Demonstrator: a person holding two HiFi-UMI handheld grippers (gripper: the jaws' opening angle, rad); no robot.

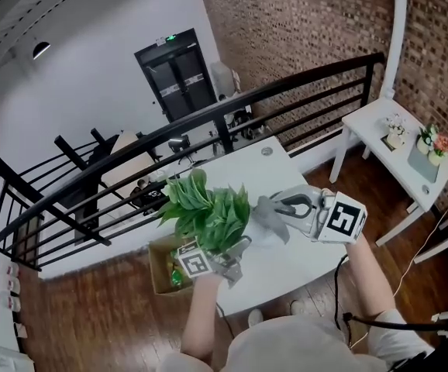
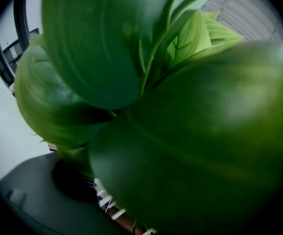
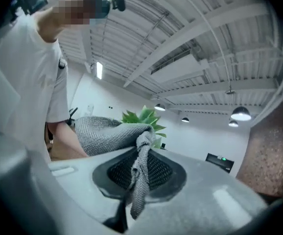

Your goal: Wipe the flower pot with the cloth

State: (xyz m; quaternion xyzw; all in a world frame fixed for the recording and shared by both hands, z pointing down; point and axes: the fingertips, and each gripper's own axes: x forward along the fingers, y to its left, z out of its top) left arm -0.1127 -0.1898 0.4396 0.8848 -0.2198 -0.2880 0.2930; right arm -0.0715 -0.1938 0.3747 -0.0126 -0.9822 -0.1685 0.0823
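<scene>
Two grippers are held above the near half of the white table [image 1: 249, 165], one in each hand. The left gripper [image 1: 225, 260] is seen over the table's near left edge, directly under a green plant [image 1: 208, 208], and its marker cube [image 1: 194, 260] is turned upward. In the left gripper view almost everything is covered by the big leaves [image 2: 180, 131]. Only a grey part of one jaw is shown at the lower left, so it cannot be told how far the jaws are apart or whether anything is pressed by them. The flower pot itself is covered by the leaves and cannot be made out in any view.

The right gripper [image 1: 280, 208] is held over the table's near right part, just beside the plant. Its jaws are closed on a grey cloth [image 1: 270, 222]. In the right gripper view a twisted strip of it is pinched between them, and the rest is bunched toward the plant. Whether the leaves are touched by the cloth cannot be decided.

A cardboard box [image 1: 160, 268] is placed on the wooden floor [image 1: 92, 316] at the table's near left corner. A black railing [image 1: 208, 126] is seen along the table's far side. A smaller white table [image 1: 379, 122] with flowers [image 1: 433, 142] is set well to the right of it.
</scene>
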